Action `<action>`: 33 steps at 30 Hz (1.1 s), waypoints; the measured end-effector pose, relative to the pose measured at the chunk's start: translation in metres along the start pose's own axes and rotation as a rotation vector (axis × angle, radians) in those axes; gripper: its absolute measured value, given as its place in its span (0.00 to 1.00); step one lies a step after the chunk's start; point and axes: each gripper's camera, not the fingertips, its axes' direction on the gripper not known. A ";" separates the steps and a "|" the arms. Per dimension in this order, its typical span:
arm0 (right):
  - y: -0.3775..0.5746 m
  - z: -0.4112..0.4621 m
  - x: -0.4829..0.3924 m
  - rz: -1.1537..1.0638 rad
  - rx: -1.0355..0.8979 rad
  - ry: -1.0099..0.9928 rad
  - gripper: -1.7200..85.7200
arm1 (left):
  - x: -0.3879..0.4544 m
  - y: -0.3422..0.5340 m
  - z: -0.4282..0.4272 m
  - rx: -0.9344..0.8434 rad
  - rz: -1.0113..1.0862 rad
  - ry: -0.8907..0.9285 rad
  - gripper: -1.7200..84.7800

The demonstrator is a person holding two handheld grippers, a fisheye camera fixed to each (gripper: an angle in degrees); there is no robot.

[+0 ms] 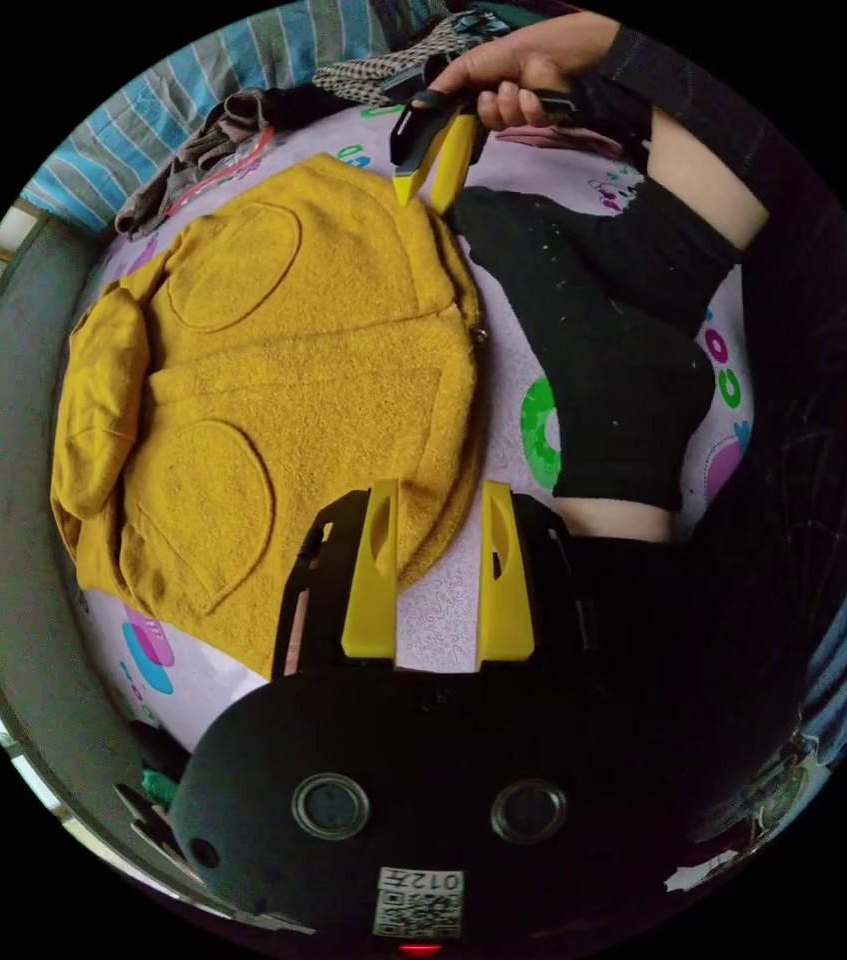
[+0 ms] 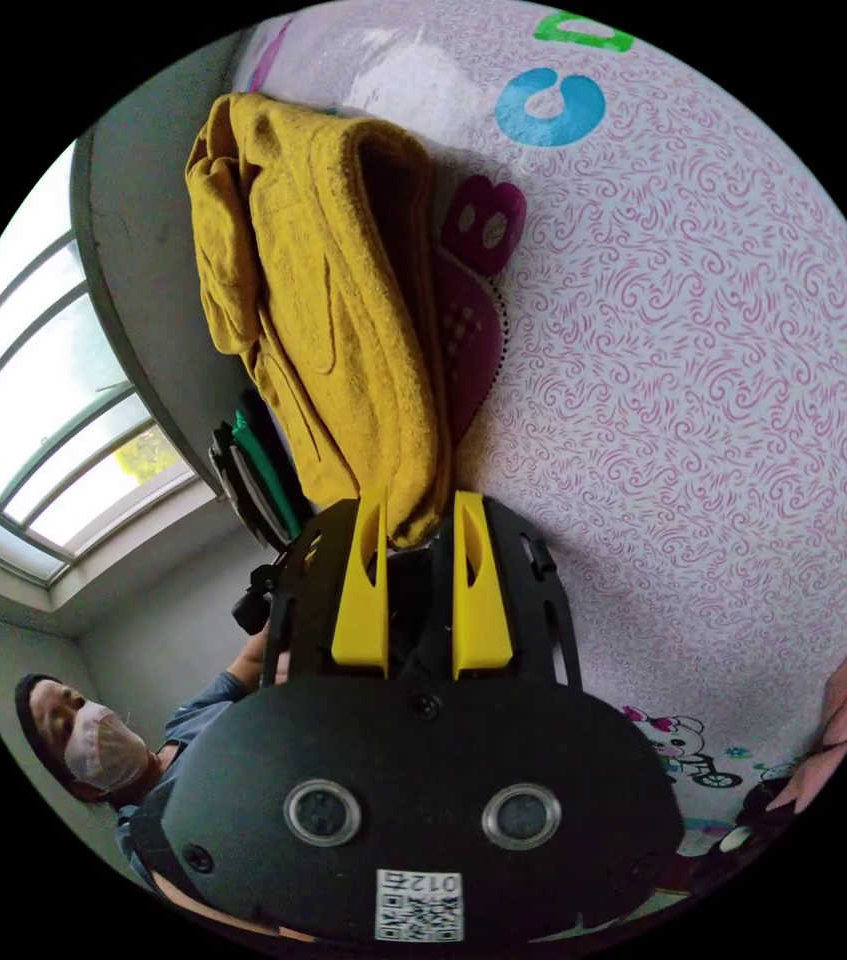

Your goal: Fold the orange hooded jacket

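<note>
The orange hooded jacket [image 1: 293, 380] lies folded into a compact block on the patterned bed sheet [image 1: 508, 350], its pockets facing up. My left gripper [image 1: 438, 500] is open just over the jacket's near edge, one jaw above the fabric and the other above the sheet. At the jacket's far edge a hand holds my right gripper [image 1: 421, 198], its tips down on the fabric. In the right gripper view the jacket [image 2: 343, 300] appears edge-on, and a thick corner of it sits pinched between the narrowed jaws of my right gripper [image 2: 418, 510].
A person's leg in black [image 1: 623, 350] kneels on the bed beside the jacket. Loose clothes [image 1: 223, 140] are heaped at the far side. A grey wall [image 1: 3, 480] borders the bed. A window [image 2: 43, 420] and a masked person [image 2: 93, 740] are visible past the bed.
</note>
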 end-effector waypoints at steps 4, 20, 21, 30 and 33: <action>-0.005 -0.005 0.011 0.003 0.004 -0.007 0.14 | 0.016 0.004 -0.002 -0.013 0.052 -0.038 0.17; 0.001 -0.009 0.051 -0.013 0.013 0.052 0.08 | 0.029 0.045 -0.004 0.025 0.053 -0.140 0.10; 0.003 -0.010 0.053 -0.017 0.022 0.042 0.08 | 0.025 0.050 -0.006 0.033 0.032 -0.136 0.09; 0.050 -0.042 0.043 -0.244 0.039 -0.010 0.06 | -0.022 0.101 -0.045 0.110 -0.150 -0.017 0.06; 0.068 -0.057 0.030 -0.321 0.035 -0.018 0.06 | -0.035 0.124 -0.063 0.147 -0.204 -0.007 0.05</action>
